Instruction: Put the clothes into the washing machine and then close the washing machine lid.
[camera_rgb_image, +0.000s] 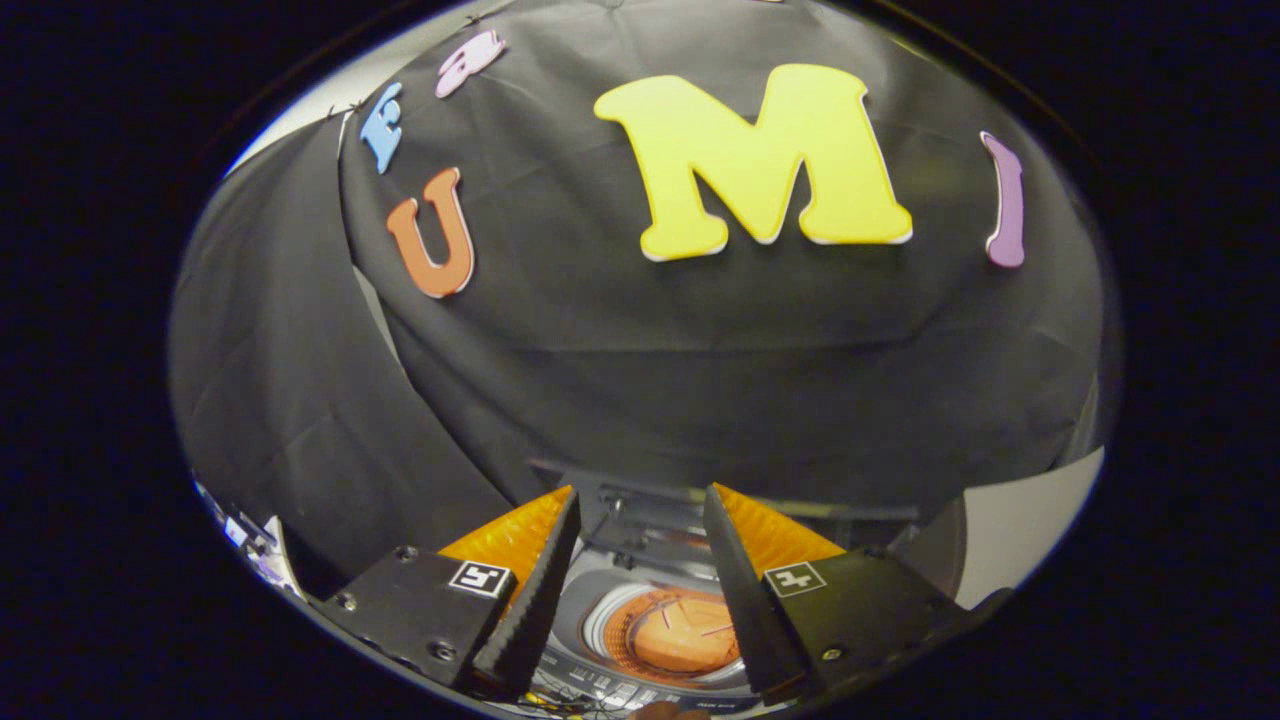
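Above washing machine (660, 625), empty parted claw (642, 500)

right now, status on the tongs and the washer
Tongs open, empty, above washing machine. Lid up, orange drum visible between fingers. No clothes seen.

The booth wall (700, 380) is matt black cloth, softly creased. Between the spread fingers of the gripper (640, 590), the washing machine (600, 610) looks like smooth, glossy plastic, its drum (675, 630) a shiny ribbed surface.
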